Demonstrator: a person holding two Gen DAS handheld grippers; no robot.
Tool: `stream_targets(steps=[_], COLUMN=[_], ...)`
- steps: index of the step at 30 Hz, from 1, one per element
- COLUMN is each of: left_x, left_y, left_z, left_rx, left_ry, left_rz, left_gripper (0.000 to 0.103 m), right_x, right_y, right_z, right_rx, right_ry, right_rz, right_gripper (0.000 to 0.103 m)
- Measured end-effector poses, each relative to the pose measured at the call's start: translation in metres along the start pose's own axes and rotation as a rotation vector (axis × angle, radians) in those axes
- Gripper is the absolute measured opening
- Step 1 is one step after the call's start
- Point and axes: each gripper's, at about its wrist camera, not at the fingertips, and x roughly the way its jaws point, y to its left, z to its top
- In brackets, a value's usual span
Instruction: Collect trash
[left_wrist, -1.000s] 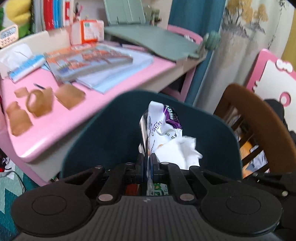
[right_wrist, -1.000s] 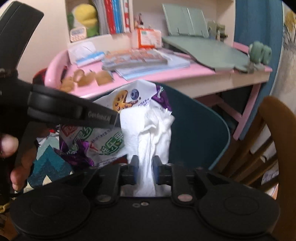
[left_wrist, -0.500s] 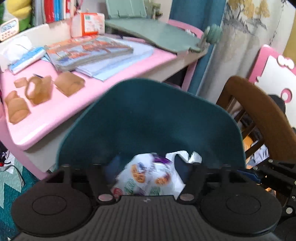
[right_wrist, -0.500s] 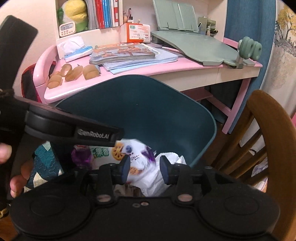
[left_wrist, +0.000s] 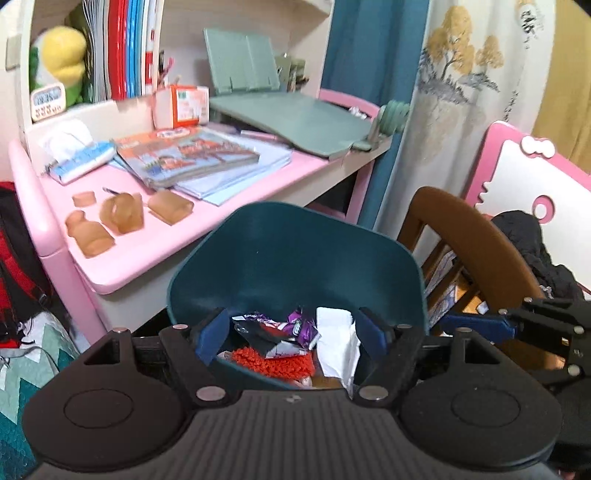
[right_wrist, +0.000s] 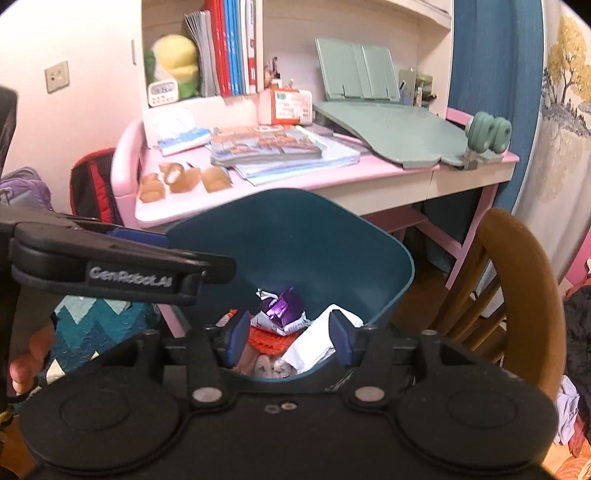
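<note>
Trash, a purple wrapper (right_wrist: 280, 308) and white tissue (left_wrist: 338, 345), is lying inside the teal bin (left_wrist: 295, 258). Left gripper (left_wrist: 291, 338) and right gripper (right_wrist: 288, 341) are hovering over it, jaws wide apart, holding nothing. Collecting is looking nearly finished.

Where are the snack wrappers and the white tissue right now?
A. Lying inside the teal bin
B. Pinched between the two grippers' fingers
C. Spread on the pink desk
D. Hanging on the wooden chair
A: the snack wrappers and white tissue lie inside the teal bin, while the left gripper and right gripper both hang open and empty above it.
</note>
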Motion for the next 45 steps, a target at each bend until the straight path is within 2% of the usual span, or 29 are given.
stream_targets(steps=[2, 14, 18, 28, 45], left_x=[-0.015, -0.089, -0.105, -0.129, -0.145], left_y=[-0.002, -0.012, -0.011, -0.003, 0.012], left_z=[-0.005, -0.032, -0.041, -0.066, -0.083], left_rx=[0.011, 0.052, 0.047, 0.029, -0.009], left_ry=[-0.024, -0.118, -0.146, -0.166, -0.191], left_rz=[-0.001, -0.034, -0.038, -0.070, -0.084], left_gripper=[0.082, 0.087, 0.102, 0.102, 0.102], right_x=[-0.012, -0.072, -0.087, -0.118, -0.132], right_y=[0.003, 0.016, 0.023, 0.039, 0.065], right_z=[-0.001, -0.019, -0.026, -0.035, -0.044], right_rx=[-0.006, -0.021, -0.030, -0.007, -0.002], right_ry=[-0.019, -0.101, -0.124, -0.199, -0.218], right_rz=[0.005, 0.011, -0.003, 0.007, 0.018], right_gripper=[0.048, 0.050, 0.050, 0.050, 0.051])
